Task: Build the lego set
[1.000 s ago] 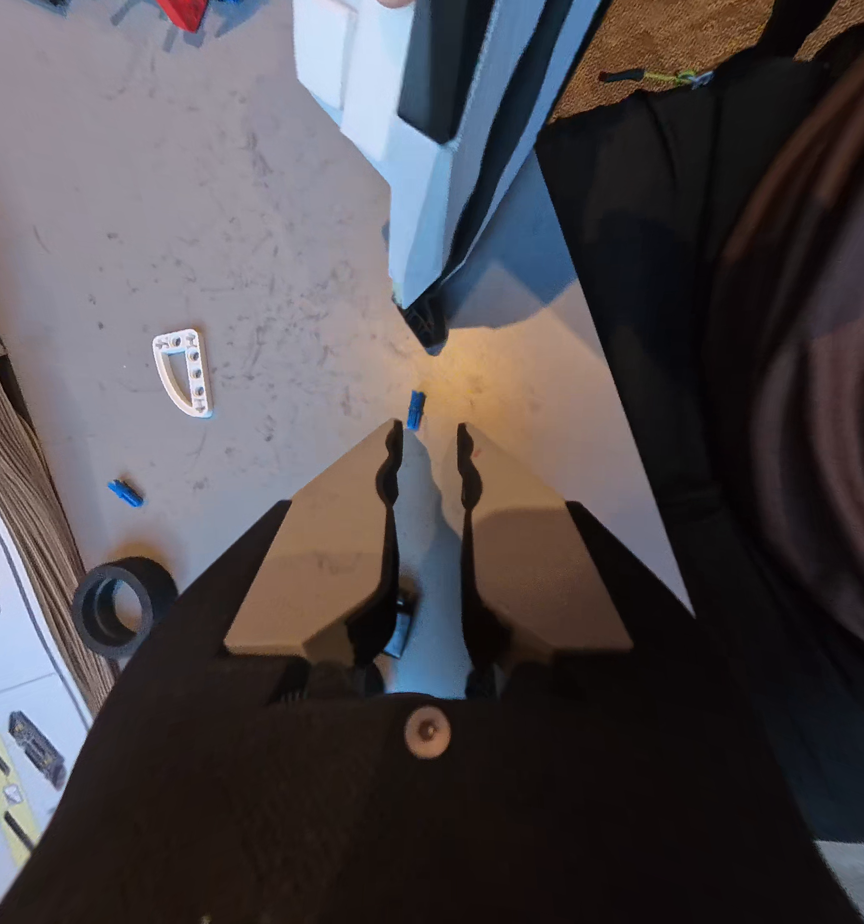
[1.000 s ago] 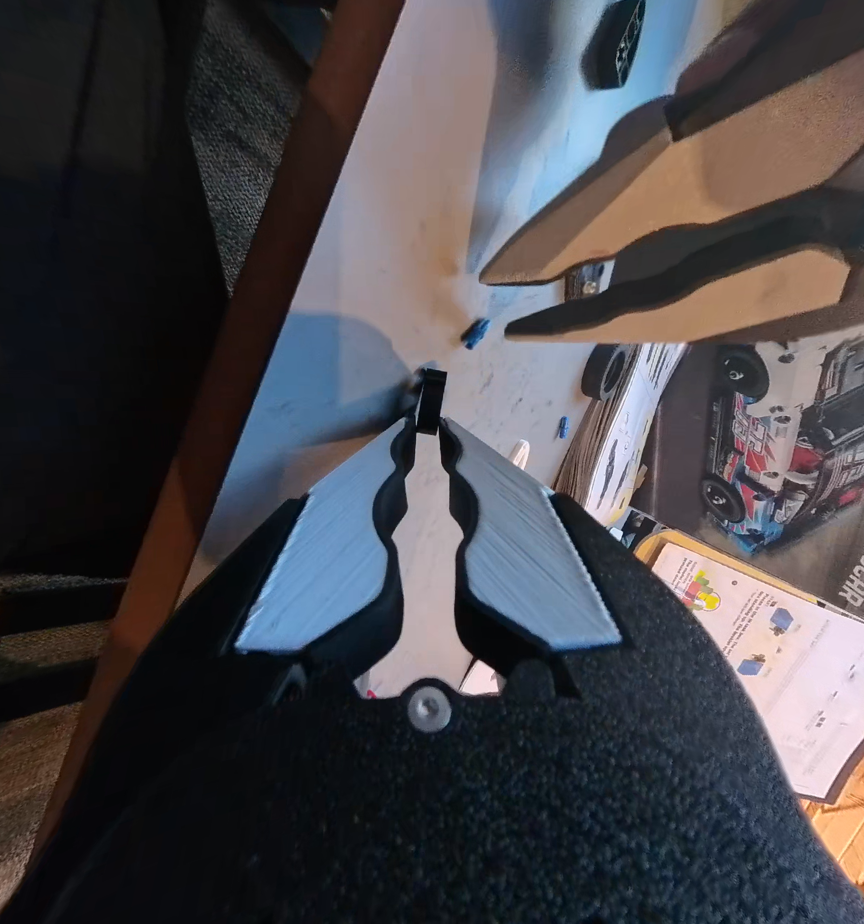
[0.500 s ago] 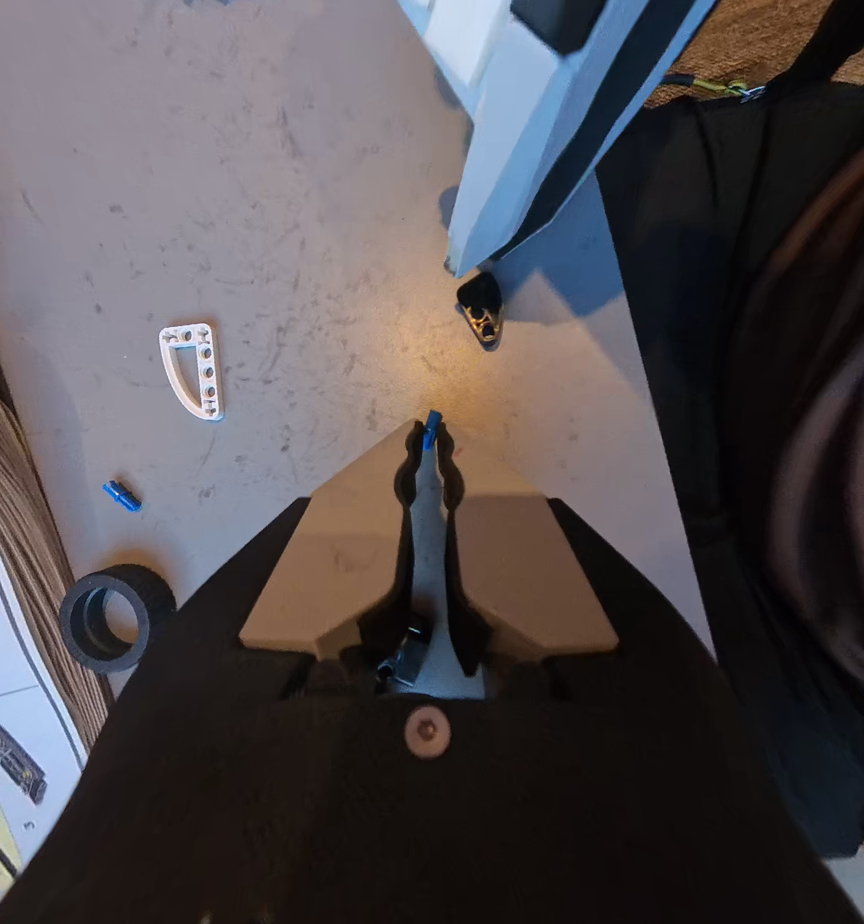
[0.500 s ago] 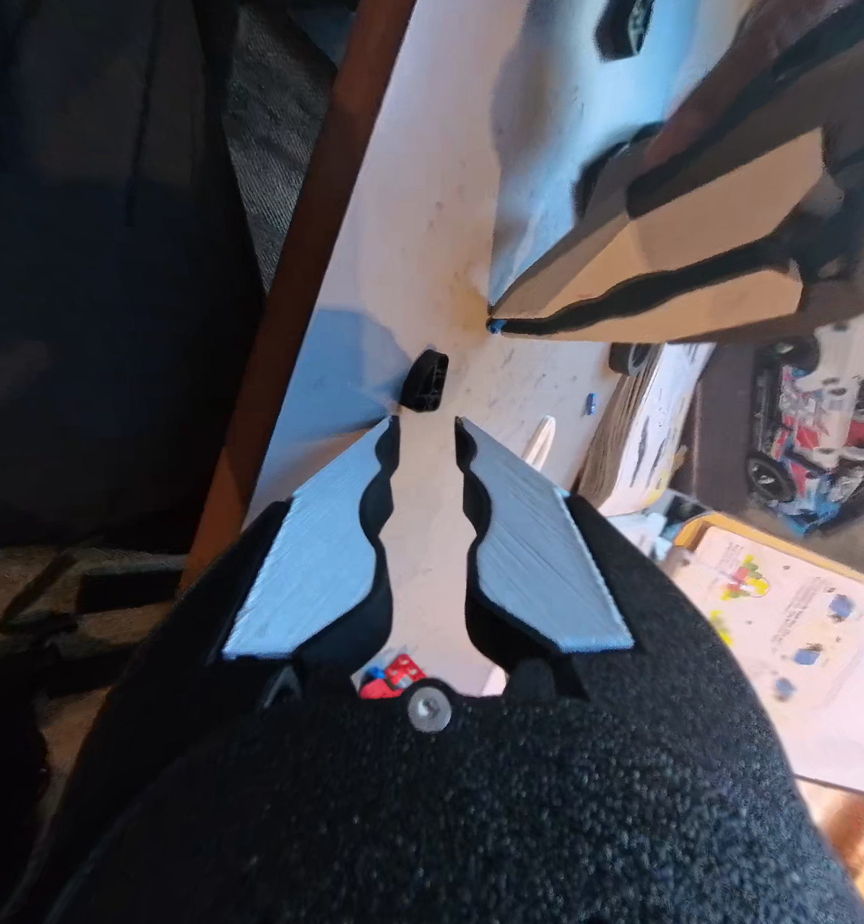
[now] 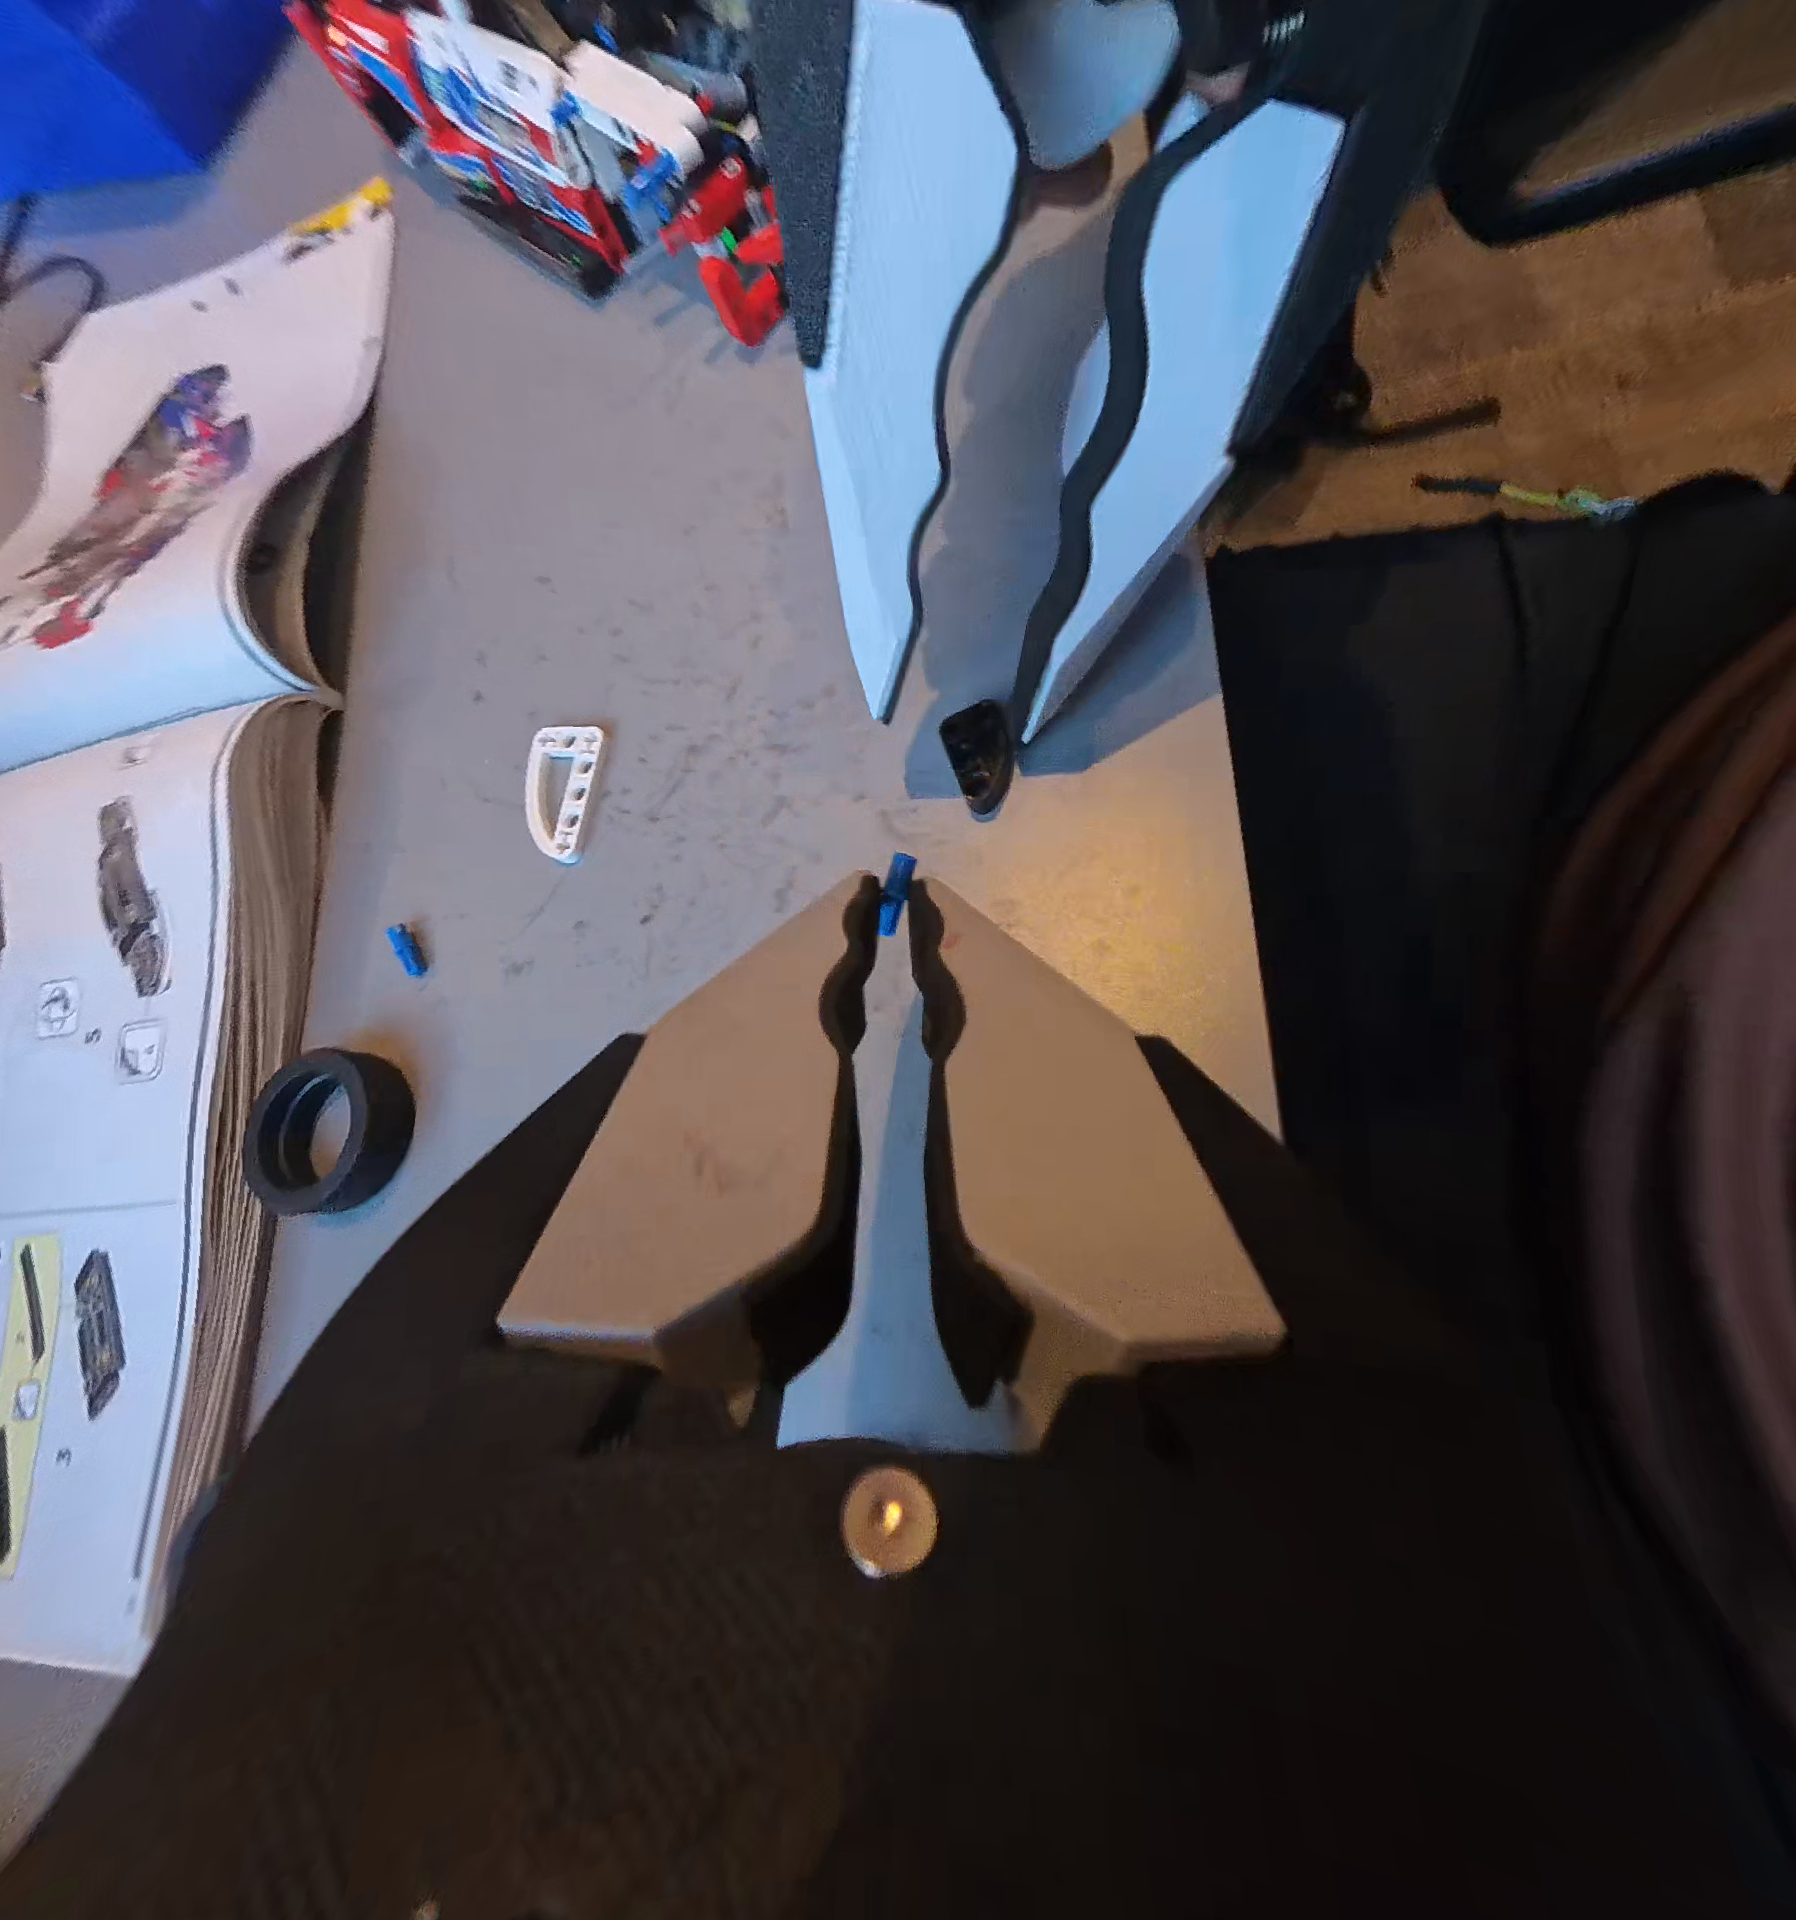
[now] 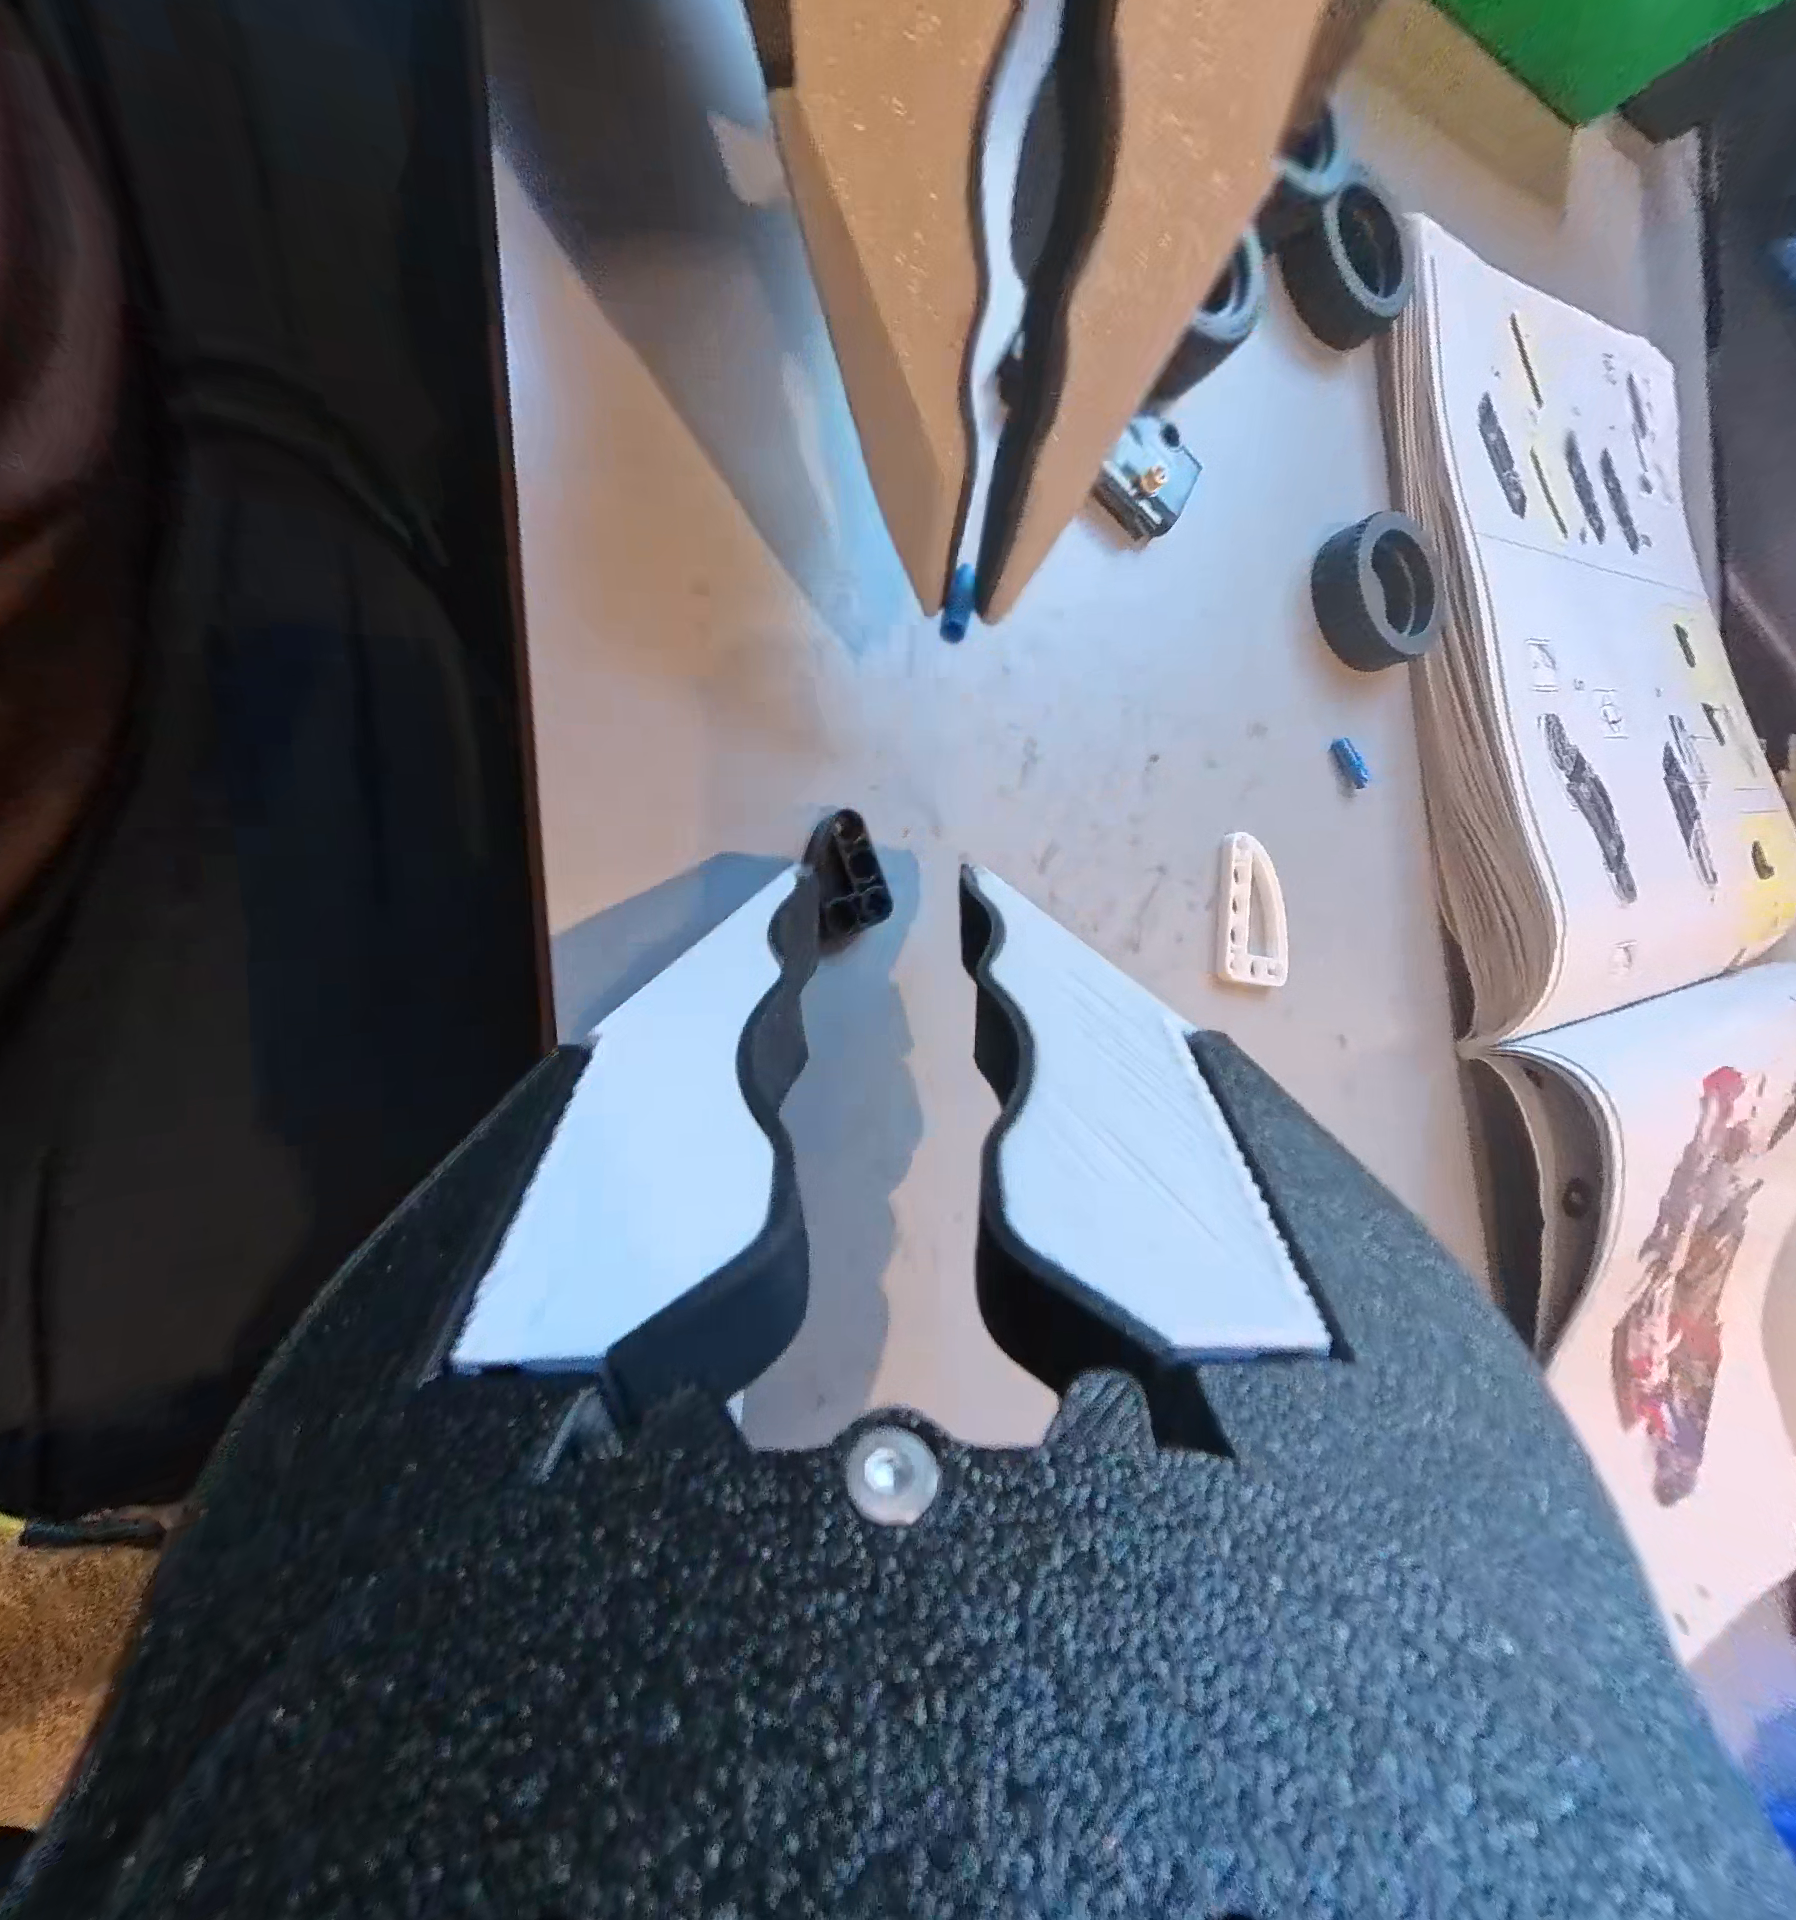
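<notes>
- On the grey table (image 5: 603, 520), close to its right edge, the left gripper (image 5: 895, 885) pinches a small blue pin (image 5: 894, 896) between its tan fingertips; the pin's end pokes out past the tips.
- Seen from the right wrist view, the same left gripper (image 6: 961, 611) comes down from the far side with the blue pin (image 6: 957, 613) sticking out below its tips, just above the tabletop.
- Facing it, the right gripper (image 6: 881, 878) has its white fingers spread wide and grips nothing.
- A black lego piece (image 6: 850, 875) with round holes lies on the table at the tip of the right gripper's left finger; I cannot tell whether they touch. In the left wrist view the black lego piece (image 5: 977, 750) sits between the right gripper's (image 5: 951, 717) tips.
- Between the two grippers the pin and the black piece are near each other but apart.
- A white curved lego piece (image 5: 565, 792) lies flat farther left on the table, with a second blue pin (image 5: 407, 948) loose beyond it.
- A black tyre (image 5: 328, 1130) rests beside the open instruction book (image 5: 94, 1039), which covers the left side.
- At the far end a red, white and blue lego model (image 5: 561, 135) stands, blurred.
- More tyres (image 6: 1356, 249) show in the right wrist view beside the book.
</notes>
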Motion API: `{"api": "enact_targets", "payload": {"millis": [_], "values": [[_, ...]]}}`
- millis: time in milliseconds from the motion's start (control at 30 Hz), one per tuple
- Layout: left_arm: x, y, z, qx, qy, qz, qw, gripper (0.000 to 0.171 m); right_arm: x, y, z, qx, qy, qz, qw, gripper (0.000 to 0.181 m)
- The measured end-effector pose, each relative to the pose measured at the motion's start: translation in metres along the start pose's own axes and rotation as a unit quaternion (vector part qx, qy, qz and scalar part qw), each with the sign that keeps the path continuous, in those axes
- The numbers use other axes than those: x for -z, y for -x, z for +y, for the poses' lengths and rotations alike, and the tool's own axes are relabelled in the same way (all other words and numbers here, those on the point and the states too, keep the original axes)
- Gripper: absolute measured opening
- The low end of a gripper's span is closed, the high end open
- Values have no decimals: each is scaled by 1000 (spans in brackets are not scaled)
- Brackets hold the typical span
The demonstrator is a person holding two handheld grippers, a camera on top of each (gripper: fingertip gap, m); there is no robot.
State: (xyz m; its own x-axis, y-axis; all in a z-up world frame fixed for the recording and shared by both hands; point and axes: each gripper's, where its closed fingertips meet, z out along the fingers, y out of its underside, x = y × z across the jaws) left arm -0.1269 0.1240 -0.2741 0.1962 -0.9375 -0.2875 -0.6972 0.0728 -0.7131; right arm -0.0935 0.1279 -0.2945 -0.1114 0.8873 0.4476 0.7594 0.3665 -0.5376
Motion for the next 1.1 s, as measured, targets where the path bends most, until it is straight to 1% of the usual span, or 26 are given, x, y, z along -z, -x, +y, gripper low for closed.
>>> {"api": "enact_targets", "payload": {"millis": [133,233,333,367,467,500,567,633,733,933,1100], "values": [[14,6,-2,20,-48,-51,997,2,3,-5,0,-32,-17,13,999,26],[20,10,-2,21,-65,-73,995,3,11,-12,-11,-90,-62,19,994,25],[21,15,-5,23,-78,-81,993,2,18,-20,-29,-173,-120,5,978,19],[22,17,-7,25,-86,-84,992,2,18,-25,-34,-198,-132,8,971,17],[24,24,-13,47,-108,-87,989,2,20,-36,-49,-254,-163,0,953,17],[24,27,-13,55,-109,-89,989,2,20,-41,-53,-272,-171,1,947,18],[22,33,-8,64,-91,-94,989,2,19,-54,-54,-310,-174,16,934,20],[23,39,-8,53,-83,-103,990,3,18,-62,-56,-344,-180,15,921,21],[29,42,-13,31,-83,-111,990,3,16,-63,-63,-374,-197,-25,906,19],[36,40,-16,-34,-74,-128,988,3,9,-54,-73,-389,-200,-80,895,19],[39,38,-18,-85,-63,-140,985,3,4,-48,-79,-398,-203,-113,887,12]]}}
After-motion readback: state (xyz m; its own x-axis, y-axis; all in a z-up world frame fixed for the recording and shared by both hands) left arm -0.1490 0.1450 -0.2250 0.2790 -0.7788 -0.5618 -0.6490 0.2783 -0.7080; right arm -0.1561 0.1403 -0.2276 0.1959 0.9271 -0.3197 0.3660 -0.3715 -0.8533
